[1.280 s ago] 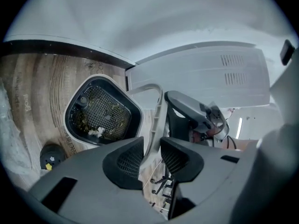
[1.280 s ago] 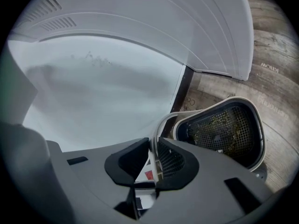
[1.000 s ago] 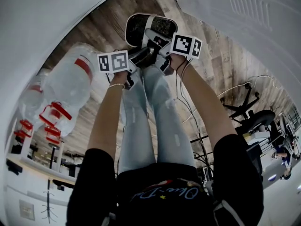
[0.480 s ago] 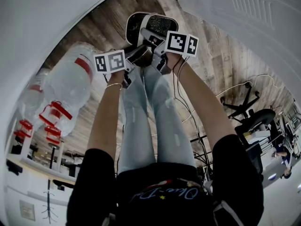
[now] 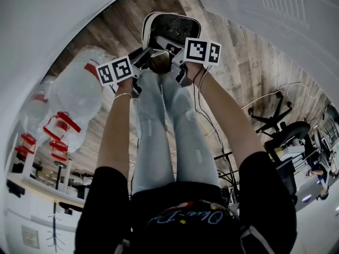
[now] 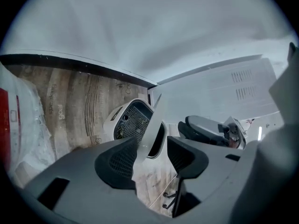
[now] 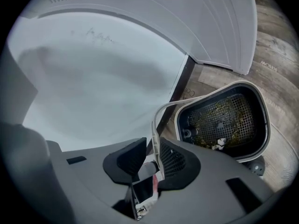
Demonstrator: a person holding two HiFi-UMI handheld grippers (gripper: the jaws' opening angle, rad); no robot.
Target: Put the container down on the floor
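The container [image 5: 172, 28] is a white bin with a black mesh inside and bits of debris; it rests on the wooden floor [image 5: 243, 73] ahead of the person's feet. My left gripper [image 5: 147, 56] is at its near left side and its jaws are opening. In the left gripper view a white flap of the container [image 6: 152, 125] stands between the left gripper [image 6: 150, 160] pads, leaning on the left pad and apart from the right one. My right gripper [image 7: 152, 162] is shut on the container's thin white handle [image 7: 155, 129], with the mesh basket [image 7: 224, 120] just beyond.
Large plastic water bottles [image 5: 74, 97] with red handles lie on the floor to the left. White curved appliance panels [image 5: 275, 15] enclose the floor strip on both sides. Cables [image 5: 209, 123] and an office chair [image 5: 280, 128] are to the right.
The left gripper's marker cube has slid left, away from the container, and its jaws have spread. The container has settled farther forward. The right gripper has barely shifted.
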